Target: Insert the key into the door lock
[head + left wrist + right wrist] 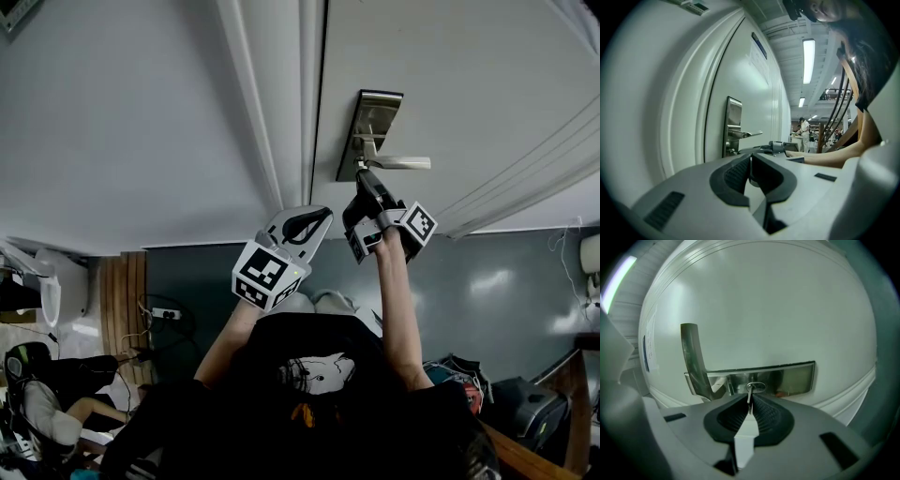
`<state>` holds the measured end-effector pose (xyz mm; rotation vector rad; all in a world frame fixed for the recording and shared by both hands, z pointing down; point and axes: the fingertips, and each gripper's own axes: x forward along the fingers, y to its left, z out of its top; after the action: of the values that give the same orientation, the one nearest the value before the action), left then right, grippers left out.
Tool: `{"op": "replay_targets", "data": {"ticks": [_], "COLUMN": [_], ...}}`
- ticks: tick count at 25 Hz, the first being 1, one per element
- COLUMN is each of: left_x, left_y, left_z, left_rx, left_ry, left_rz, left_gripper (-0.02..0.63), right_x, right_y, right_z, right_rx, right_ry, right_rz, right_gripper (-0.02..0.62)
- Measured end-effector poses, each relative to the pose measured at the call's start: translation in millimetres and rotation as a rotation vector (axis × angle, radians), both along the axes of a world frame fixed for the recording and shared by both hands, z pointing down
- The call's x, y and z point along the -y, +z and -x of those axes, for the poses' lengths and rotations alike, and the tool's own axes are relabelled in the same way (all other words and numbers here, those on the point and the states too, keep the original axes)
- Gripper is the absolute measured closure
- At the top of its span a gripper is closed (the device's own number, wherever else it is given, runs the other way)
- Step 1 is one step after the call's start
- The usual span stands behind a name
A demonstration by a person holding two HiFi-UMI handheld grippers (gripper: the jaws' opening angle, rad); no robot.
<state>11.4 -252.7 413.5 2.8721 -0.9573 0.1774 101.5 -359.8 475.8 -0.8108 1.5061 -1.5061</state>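
Note:
A steel lock plate (367, 131) with a lever handle (398, 162) is fixed to the white door (469, 84). My right gripper (361, 175) is shut on a thin metal key (749, 397), and the key's tip sits in the keyhole (755, 387) of the lock plate (787, 378). The lever handle (696, 362) stands to the left of the keyhole in the right gripper view. My left gripper (314, 218) hangs back from the door, below the frame, shut with nothing between its jaws. The left gripper view shows the lock plate (733, 124) and the right gripper (776, 147) from the side.
The white door frame (272, 103) runs beside the lock, with a plain wall (122, 122) to its left. Cables and a power strip (164, 313) lie on the floor, and bags (459, 380) sit at the right. A person (804, 131) stands far off in the hall.

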Motion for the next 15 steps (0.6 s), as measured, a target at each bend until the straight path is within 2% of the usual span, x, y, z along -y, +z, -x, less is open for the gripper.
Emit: {"op": "replay_targets", "data": {"ticks": [5, 15], "left_x": [-2, -7], "left_y": [-3, -1], "left_z": [5, 12], "left_rx": [0.001, -0.002], "left_ry": [-0.006, 0.002], "left_rz": [0.013, 0.058], "left_gripper": [0.591, 0.591], "right_x": [-9, -39], "right_y": [-1, 0], "right_z": [-1, 5], "right_rx": [-0.034, -0.211], "right_ry": [0.017, -0.016], "right_rz": [0.010, 0.031], "right_gripper": [0.569, 0.568]}}
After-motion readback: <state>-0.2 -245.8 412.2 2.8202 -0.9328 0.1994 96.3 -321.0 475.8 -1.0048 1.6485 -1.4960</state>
